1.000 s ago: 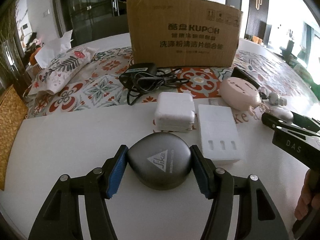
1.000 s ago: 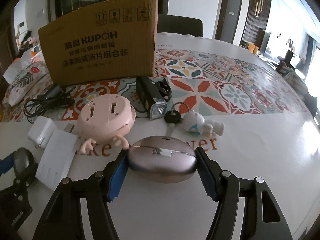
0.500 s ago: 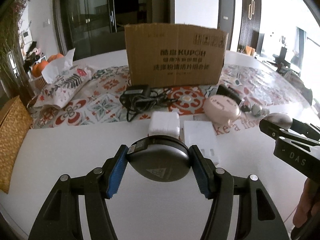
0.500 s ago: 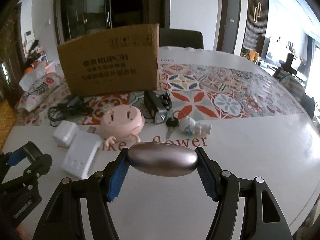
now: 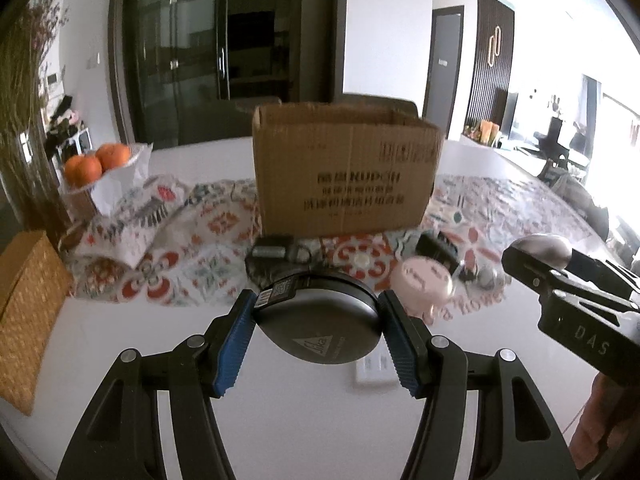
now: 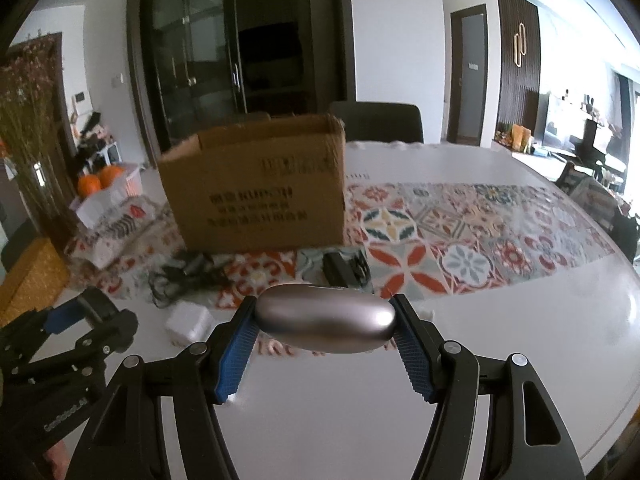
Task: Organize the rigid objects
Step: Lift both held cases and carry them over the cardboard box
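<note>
My left gripper (image 5: 318,332) is clamped on a dark grey round case (image 5: 320,320) at lower centre, lifted above the white table (image 5: 120,340); my right gripper (image 6: 324,328) grips a silvery oval case (image 6: 326,322), the open cardboard box (image 6: 256,188) upright behind, mid-frame

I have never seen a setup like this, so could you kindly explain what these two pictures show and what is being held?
A person holds a two-finger gripper in each hand, and each picture comes from a camera on one gripper looking along its fingers. The left gripper clamps a round dark grey case; the right gripper clamps a smooth oval metallic case. Both are raised above a white table. On its patterned cloth stands an open cardboard box, with a black cable bundle, a white charger and a pink round gadget nearby.
</note>
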A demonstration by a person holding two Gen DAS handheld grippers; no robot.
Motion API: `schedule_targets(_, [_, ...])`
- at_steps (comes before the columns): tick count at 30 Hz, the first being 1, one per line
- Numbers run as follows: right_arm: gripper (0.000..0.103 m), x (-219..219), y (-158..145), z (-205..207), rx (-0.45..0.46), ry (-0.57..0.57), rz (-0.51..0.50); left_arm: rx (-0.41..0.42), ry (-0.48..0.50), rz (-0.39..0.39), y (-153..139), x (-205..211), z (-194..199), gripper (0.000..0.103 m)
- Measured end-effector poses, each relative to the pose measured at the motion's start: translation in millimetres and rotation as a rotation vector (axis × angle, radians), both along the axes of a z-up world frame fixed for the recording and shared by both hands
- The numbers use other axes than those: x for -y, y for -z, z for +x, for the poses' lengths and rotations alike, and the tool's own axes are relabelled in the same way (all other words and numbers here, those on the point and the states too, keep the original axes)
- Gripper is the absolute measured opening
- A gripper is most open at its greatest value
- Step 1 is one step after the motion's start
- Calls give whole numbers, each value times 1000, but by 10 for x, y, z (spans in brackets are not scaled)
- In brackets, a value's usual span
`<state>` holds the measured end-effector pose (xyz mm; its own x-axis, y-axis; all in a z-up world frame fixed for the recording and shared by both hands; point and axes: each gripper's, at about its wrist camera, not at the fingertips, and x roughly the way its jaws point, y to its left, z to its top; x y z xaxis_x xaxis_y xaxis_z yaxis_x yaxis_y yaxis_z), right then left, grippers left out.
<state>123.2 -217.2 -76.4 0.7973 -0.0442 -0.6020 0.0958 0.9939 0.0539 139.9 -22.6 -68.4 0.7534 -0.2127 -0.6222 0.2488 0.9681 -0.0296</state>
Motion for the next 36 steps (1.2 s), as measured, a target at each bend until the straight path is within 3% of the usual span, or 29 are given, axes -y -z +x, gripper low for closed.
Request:
schedule_targets(12, [66, -27, -367, 251, 51, -36, 33, 96, 17, -19, -475, 17, 249, 61])
schedule_targets(27, [66, -90, -755, 704, 118, -76, -20, 113, 48, 5, -771, 107, 816, 61])
schedule_targets(36, [66, -37, -951, 1122, 105, -90, -13, 120, 59, 31, -931, 203, 1163, 61])
